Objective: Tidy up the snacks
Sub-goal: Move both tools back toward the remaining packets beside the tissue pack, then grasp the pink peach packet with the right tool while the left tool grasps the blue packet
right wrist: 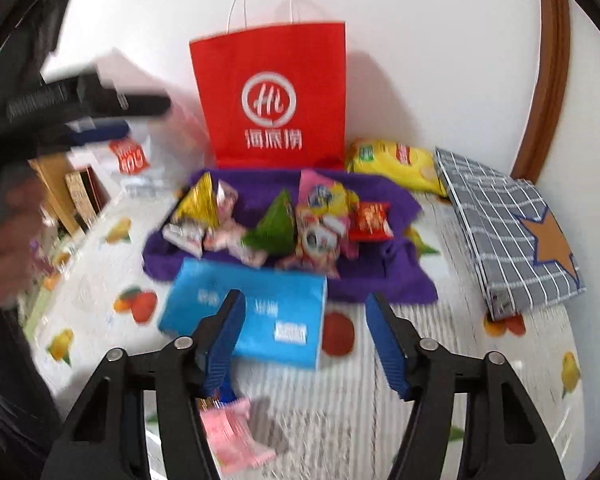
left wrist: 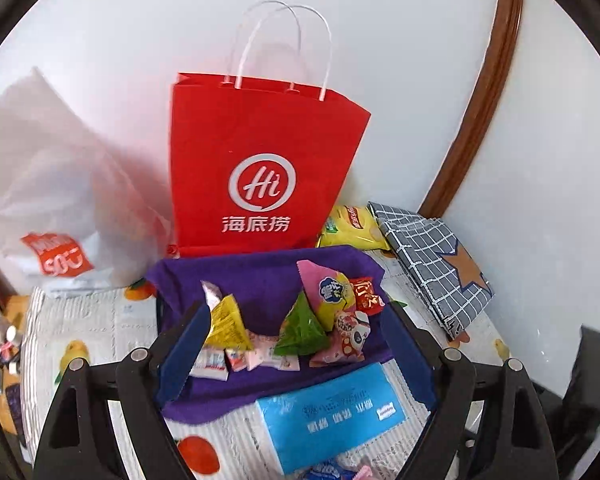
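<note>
Several small snack packets lie on a purple cloth [left wrist: 260, 276] [right wrist: 380, 276]: a yellow triangular pack [left wrist: 226, 322] [right wrist: 198, 202], a green triangular pack [left wrist: 300, 328] [right wrist: 276, 224], a pink-yellow pack [left wrist: 328, 292] [right wrist: 324, 196] and a small red pack [left wrist: 366, 296] [right wrist: 370, 220]. A blue box [left wrist: 328, 412] [right wrist: 260, 316] lies in front of the cloth. My left gripper [left wrist: 296, 350] is open above the cloth, its jaws wide on either side of the snacks. My right gripper [right wrist: 304, 312] is open and empty above the table, near the blue box.
A red paper bag [left wrist: 260, 160] [right wrist: 272, 92] stands against the wall behind the cloth. A white plastic bag [left wrist: 44, 200] lies left, a yellow chip bag [left wrist: 352, 224] [right wrist: 396, 160] and a grey checked bag [left wrist: 432, 264] [right wrist: 508, 232] right. A pink packet [right wrist: 236, 436] lies near.
</note>
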`<state>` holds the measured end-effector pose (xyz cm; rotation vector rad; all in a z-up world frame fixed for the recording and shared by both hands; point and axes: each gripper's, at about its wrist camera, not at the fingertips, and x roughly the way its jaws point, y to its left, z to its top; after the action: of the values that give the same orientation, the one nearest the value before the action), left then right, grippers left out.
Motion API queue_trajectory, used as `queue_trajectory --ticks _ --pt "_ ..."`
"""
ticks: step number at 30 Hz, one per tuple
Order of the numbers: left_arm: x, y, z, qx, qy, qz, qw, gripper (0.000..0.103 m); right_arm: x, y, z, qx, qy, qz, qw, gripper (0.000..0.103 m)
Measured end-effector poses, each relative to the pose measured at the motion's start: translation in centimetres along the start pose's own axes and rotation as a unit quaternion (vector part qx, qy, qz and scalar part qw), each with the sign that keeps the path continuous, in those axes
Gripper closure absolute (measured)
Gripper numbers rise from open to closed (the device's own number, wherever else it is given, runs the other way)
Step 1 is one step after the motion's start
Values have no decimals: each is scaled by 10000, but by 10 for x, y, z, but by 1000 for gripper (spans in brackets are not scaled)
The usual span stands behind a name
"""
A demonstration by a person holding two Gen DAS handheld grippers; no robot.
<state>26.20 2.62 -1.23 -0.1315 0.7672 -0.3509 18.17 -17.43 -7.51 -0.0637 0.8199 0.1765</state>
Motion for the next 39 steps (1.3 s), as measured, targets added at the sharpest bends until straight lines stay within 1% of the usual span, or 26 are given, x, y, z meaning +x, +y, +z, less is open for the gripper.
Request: queue_trajectory --ticks 2,7,10,13,17,18,19,20,21,24,27,30,32,34,35,37,39 --pt "-7 1 -8 -22 53 -13 10000 18 1 4 -11 -18 68 34 10000 42" --pt "-18 7 -35 -12 201 199 9996 18 12 17 -42 -1 369 420 9984 42" --pt "-25 15 -54 -91 290 275 9992 18 21 31 -63 -260 617 668 9955 42" --pt "-30 22 -72 -150 376 391 9984 18 26 46 -83 -633 713 681 9931 42" --pt "-36 26 -94 -150 457 484 9977 18 39 58 -99 -901 835 542 9909 42" --pt "-37 26 -98 -135 468 507 9975 18 44 59 -104 -931 927 447 9903 43" --pt "-37 25 -103 -124 489 545 9972 18 50 60 -108 -929 1057 350 9894 53" --pt "-37 25 -108 -127 510 569 9970 18 52 59 -109 -909 1072 310 9896 54" --pt "-36 25 -116 -142 553 600 9966 18 48 58 -110 -869 917 301 9915 64" --pt "-26 22 -132 -169 716 651 9952 18 34 48 -111 -692 582 360 9953 64" --pt "-12 18 -151 -256 964 614 9931 18 23 28 -111 -465 429 320 9975 64" --pt "3 11 -167 -374 1111 471 9920 19 16 8 -113 -431 291 132 9986 64" --pt "12 4 -177 -444 1197 339 9912 19 17 -8 -114 -421 253 -13 9988 64" --pt "22 -3 -184 -554 1251 274 9902 20 24 -28 -113 -235 272 -72 9993 64" --pt "27 -6 -187 -610 1275 266 9896 20 29 -36 -113 -115 310 -71 9994 64" --pt "38 -15 -192 -699 1357 260 9879 24 41 -50 -114 96 442 -96 9989 64" --pt "47 -22 -195 -782 1394 284 9867 26 46 -57 -115 213 353 -100 9991 63"
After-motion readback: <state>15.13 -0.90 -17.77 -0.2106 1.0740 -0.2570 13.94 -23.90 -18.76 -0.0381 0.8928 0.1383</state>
